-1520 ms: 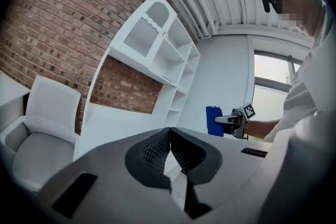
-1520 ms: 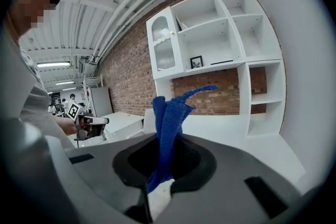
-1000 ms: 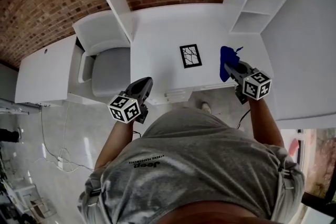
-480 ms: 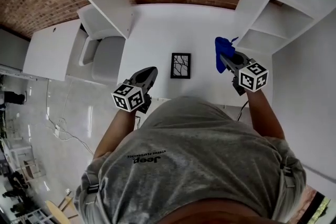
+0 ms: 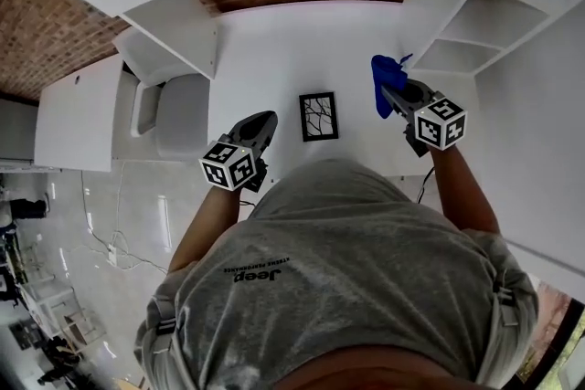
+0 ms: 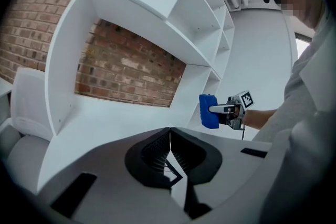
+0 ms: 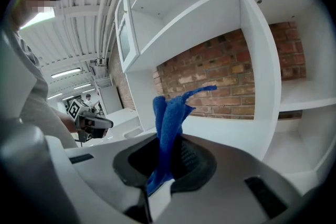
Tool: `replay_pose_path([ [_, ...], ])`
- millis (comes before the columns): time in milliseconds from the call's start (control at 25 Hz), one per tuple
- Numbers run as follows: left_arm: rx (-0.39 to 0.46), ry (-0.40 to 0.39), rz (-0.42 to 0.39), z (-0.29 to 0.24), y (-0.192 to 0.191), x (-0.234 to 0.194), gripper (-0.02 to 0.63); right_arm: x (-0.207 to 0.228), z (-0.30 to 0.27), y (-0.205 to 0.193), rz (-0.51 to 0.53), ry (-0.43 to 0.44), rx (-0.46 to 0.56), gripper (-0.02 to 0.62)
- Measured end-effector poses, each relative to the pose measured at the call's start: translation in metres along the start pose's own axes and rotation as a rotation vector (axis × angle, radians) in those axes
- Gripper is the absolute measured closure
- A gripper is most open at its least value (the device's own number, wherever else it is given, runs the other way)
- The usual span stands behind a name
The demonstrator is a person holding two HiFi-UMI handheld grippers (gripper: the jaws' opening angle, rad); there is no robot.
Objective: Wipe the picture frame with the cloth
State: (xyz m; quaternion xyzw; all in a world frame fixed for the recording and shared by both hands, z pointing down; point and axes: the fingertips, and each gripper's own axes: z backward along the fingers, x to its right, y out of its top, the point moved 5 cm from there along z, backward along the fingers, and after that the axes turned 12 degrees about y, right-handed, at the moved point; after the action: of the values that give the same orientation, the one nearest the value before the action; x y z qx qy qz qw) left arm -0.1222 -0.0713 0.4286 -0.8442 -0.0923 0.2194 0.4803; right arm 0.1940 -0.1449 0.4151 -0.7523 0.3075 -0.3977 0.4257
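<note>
Two grippers hang over the white desk (image 5: pixel 274 50). The left gripper (image 5: pixel 259 121), jaws together on nothing, is left of the small black picture frame (image 5: pixel 318 116) lying flat. The right gripper (image 5: pixel 391 94), right of the frame, clamps the blue cloth (image 5: pixel 383 76).

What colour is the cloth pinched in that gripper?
Bright blue. The cloth shows best in the right gripper view.

One word reads here: "Jeep", dark print on the person's grey T-shirt (image 5: pixel 302 288), upside down in the head view. Smaller line of print just beside it is too small to read. Left gripper (image 5: pixel 263 119) & right gripper (image 5: pixel 388 90): b/w square marker codes only, no letters or nos.
</note>
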Motion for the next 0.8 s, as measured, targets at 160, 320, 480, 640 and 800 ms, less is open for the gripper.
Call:
replay_pose_path([
  [160, -0.033, -0.075, -0.044, -0.017, 0.002, -0.013, 0.586, -0.004, -0.004, -0.006, -0.03, -0.068, -0.005, 0.543],
  [320, -0.059, -0.105, -0.061, -0.028, -0.005, -0.019, 0.586, -0.007, -0.006, -0.014, -0.048, -0.095, -0.022, 0.543],
  [480, -0.101, -0.103, -0.091, -0.037, -0.017, -0.019, 0.586, -0.003, -0.005, -0.014, -0.047, -0.098, -0.032, 0.543],
  [640, -0.161, -0.106, -0.134, -0.052, -0.036, -0.014, 0.586, 0.004, -0.009, -0.021, -0.053, -0.085, -0.045, 0.543],
  [800, -0.248, -0.095, -0.18, -0.069, -0.071, -0.005, 0.584, 0.011, -0.016, -0.037, -0.061, -0.058, -0.079, 0.543],
])
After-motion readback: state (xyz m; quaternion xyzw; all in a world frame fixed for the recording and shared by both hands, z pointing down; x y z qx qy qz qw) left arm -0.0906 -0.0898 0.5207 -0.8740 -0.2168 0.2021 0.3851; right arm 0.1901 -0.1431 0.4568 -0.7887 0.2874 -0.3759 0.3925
